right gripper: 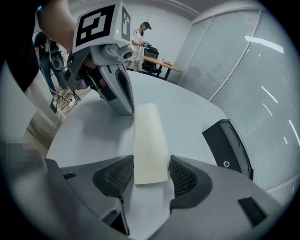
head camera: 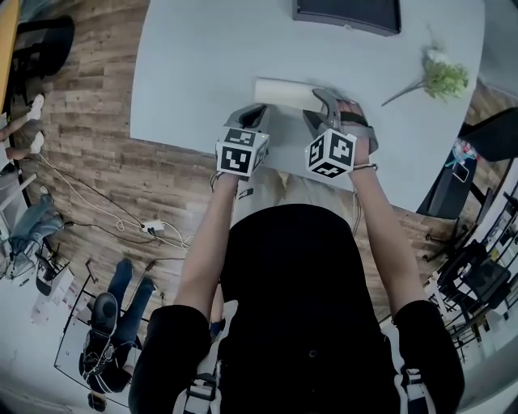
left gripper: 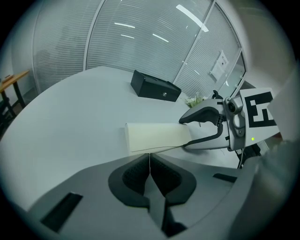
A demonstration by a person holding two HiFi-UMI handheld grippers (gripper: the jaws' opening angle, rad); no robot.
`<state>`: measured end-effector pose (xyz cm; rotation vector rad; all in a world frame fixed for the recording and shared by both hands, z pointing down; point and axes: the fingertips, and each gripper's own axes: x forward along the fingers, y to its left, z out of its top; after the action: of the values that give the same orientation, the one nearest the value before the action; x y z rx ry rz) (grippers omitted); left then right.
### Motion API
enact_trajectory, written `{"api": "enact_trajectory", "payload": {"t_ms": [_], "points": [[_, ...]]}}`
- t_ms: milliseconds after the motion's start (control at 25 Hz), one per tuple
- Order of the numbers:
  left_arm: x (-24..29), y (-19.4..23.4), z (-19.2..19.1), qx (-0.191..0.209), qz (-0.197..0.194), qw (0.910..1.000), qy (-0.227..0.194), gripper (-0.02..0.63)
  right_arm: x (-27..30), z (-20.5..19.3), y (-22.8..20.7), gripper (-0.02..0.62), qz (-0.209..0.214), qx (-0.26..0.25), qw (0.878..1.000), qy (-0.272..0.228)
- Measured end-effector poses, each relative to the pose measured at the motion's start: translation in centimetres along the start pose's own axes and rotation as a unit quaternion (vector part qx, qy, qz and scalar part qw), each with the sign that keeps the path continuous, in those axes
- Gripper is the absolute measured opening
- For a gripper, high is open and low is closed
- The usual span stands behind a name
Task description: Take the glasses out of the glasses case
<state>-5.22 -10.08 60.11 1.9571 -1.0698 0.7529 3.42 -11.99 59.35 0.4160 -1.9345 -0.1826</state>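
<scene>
R gripper [head camera: 318, 109] is covering R end of glasses case [head camera: 279, 94], head view; black box [head camera: 348, 14] beyond case is running off top edge.

A pale grey table [head camera: 186, 73] stood on a brown wood floor [head camera: 89, 162]. A flat black box [head camera: 348, 14] lay at the table's far edge. A small green plant [head camera: 443, 78] lay near one corner. White wires and a plug strip [head camera: 150, 228] lay on the floor. A black chair [head camera: 44, 40] stood close by. Far back, a person [right gripper: 139, 38] stood by a desk [right gripper: 164, 63].

Open table [head camera: 186, 73] left of case [head camera: 287, 93], box [head camera: 348, 14] beyond
</scene>
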Motion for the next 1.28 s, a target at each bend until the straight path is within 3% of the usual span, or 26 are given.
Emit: {"api": "enact_trajectory", "payload": {"t_ms": [320, 960, 1080, 1280], "points": [[0.3, 0.4, 0.3, -0.001, 0.0, 1.0, 0.001, 0.025, -0.1, 0.0, -0.1, 0.259, 0.007, 0.001, 1.0, -0.003], [0.4, 0.5, 0.3, -0.01, 0.003, 0.9999, 0.0, 0.025, -0.3, 0.1, -0.2, 0.256, 0.065, 0.029, 0.997, -0.007], [0.5, 0.5, 0.3, -0.011, 0.002, 0.9999, 0.0, 0.025, -0.5, 0.1, -0.8, 0.196, 0.068, 0.059, 0.996, -0.016], [0.4, 0.6, 0.4, -0.013, -0.001, 0.9999, 0.001, 0.025, -0.6, 0.3, -1.1, 0.201, 0.065, 0.056, 0.996, -0.021]]}}
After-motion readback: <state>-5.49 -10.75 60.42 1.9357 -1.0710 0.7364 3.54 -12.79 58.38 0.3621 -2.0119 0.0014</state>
